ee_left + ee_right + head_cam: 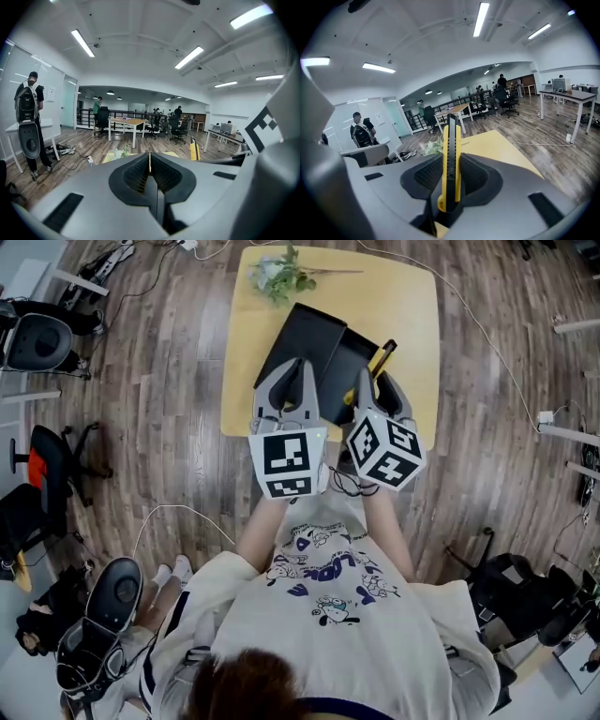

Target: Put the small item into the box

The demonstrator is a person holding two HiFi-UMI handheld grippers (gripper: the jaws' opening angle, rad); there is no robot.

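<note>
A black box (309, 338) lies open on the yellow table (403, 296), its flat lid to the left and its tray to the right. My right gripper (373, 381) hovers over the tray's near edge, shut on a yellow and black utility knife (382, 357). In the right gripper view the knife (451, 154) stands upright between the pads of the right gripper (451, 168). My left gripper (292, 371) is over the lid; in its own view the left gripper (150, 164) has its jaws together with nothing seen between them.
A bunch of artificial flowers (281, 277) lies at the table's far edge. Office chairs (37, 343) and cables (169, 512) sit on the wood floor to the left. A person with a backpack (29, 117) and desks (125, 124) are far off.
</note>
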